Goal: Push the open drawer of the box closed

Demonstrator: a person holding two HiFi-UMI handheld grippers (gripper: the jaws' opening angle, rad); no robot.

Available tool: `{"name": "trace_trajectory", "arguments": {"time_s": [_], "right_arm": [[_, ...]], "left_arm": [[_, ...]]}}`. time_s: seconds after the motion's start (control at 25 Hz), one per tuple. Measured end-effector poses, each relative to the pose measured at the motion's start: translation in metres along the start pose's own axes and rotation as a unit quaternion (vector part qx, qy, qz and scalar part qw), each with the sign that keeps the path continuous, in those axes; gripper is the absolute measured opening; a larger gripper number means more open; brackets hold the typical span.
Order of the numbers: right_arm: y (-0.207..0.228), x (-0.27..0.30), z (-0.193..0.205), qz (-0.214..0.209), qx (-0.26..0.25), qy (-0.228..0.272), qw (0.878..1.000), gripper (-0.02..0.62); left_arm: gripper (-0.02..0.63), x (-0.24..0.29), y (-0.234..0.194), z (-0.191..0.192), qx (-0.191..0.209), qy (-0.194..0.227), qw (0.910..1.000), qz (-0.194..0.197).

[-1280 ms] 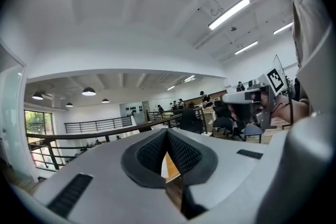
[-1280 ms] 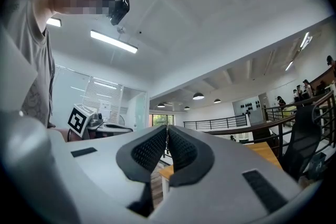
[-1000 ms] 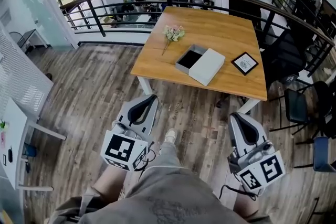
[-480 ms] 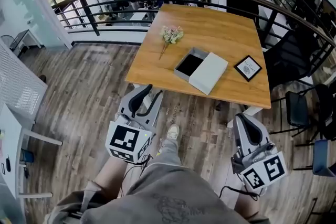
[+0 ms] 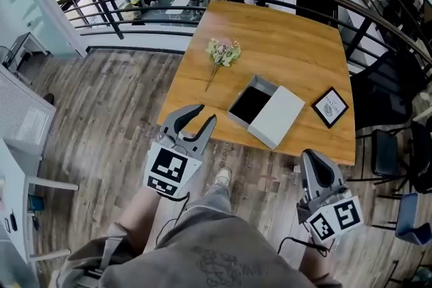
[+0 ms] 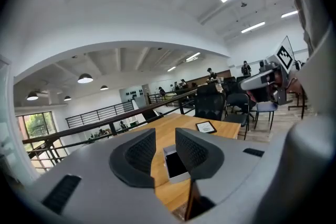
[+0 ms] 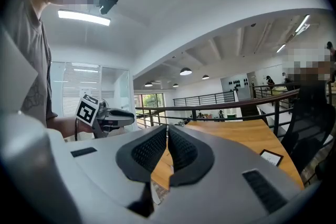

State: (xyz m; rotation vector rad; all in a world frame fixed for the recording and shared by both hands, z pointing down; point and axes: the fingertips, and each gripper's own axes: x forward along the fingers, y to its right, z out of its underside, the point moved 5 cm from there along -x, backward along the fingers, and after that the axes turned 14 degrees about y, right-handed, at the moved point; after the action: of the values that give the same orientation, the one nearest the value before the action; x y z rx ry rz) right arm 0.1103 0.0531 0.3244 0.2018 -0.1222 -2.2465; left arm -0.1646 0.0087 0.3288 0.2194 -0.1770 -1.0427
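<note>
**Left gripper (image 5: 208, 112) spread wide, right gripper (image 5: 314, 162) pinched, drawer (image 5: 250, 104) hanging out**

We've got the left one up with its jaws well apart and empty, tips right at the near edge of the wooden table (image 5: 290, 44). Our right one sits lower over the plank floor (image 5: 108, 118), jaws pressed together, also empty.

The white box (image 5: 278, 117) lies on the table's near half, apart from both grippers. Its drawer is slid out on the left and shows only a dark lining. A flower sprig (image 5: 223, 52) lies beyond the drawer and a small framed picture (image 5: 331, 106) sits right of the box, neither touching it. A black railing (image 5: 113, 15) curves round the table's far side, and dark chairs (image 5: 381, 145) stand off to the right.
</note>
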Motion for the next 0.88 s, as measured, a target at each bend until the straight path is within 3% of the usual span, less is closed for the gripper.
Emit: {"name": "trace_trajectory", "arguments": {"time_s": [0.2,0.32,0.52,0.68,0.88], "right_arm": [[0.016,0.065,0.013,0.005,0.006,-0.029,1.0,0.037],[0.022,0.099,0.023,0.005,0.001,-0.05,0.999,0.037],[0.035,0.139,0.037,0.015,0.003,-0.088,0.996,0.037],[0.044,0.159,0.048,0.026,0.009,-0.11,0.994,0.037],[0.055,0.177,0.062,0.033,0.019,-0.13,0.991,0.037]], "left_arm": [[0.12,0.057,-0.038,0.04,0.068,-0.041,0.9951,0.059],[0.143,0.093,-0.056,0.067,0.061,-0.066,0.9903,0.106],[0.143,0.145,-0.068,0.114,0.113,-0.081,0.9735,0.182],[0.143,0.174,-0.072,0.166,0.093,-0.12,0.9646,0.216],[0.16,0.201,-0.075,0.203,0.097,-0.14,0.9535,0.249]]}}
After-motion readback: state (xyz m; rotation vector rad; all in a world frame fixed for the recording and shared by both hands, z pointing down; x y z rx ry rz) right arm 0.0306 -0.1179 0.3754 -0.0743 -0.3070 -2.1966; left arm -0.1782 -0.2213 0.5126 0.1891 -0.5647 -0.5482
